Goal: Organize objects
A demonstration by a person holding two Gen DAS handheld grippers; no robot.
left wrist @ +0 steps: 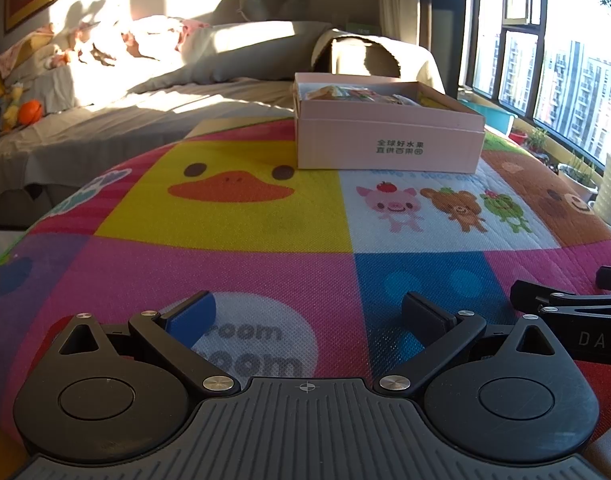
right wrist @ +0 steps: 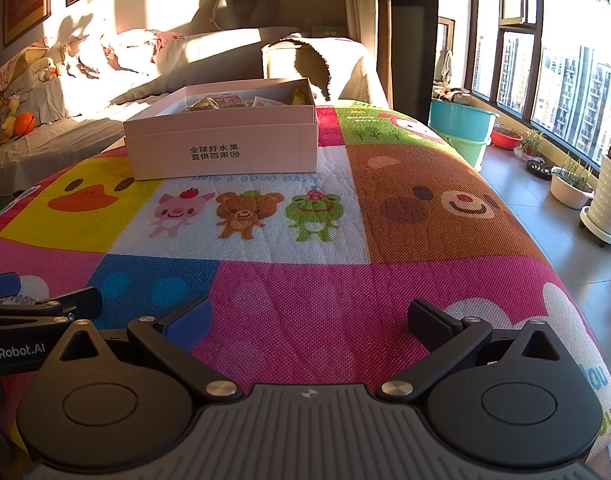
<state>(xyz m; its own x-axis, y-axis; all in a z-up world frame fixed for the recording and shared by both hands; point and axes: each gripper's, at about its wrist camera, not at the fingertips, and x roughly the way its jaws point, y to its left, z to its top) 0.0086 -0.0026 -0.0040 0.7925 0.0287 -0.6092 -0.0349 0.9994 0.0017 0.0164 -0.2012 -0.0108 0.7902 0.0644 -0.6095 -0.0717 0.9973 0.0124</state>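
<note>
Pink card: the box (left wrist: 389, 142) is being seen at the far end of the table (left wrist: 241, 264), packets (right wrist: 225, 102) inside. Nothing loose is being left outside. Both the left hand-held gripper (left wrist: 307, 314) and right hand-held gripper (right wrist: 305, 318) are being held wide, empty; tidying is judged nearly complete.

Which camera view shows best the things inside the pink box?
The right wrist view: it looks down into the pink box, showing several packets. The left wrist view sees the pink box more side-on, so only a few packet tops show.
</note>
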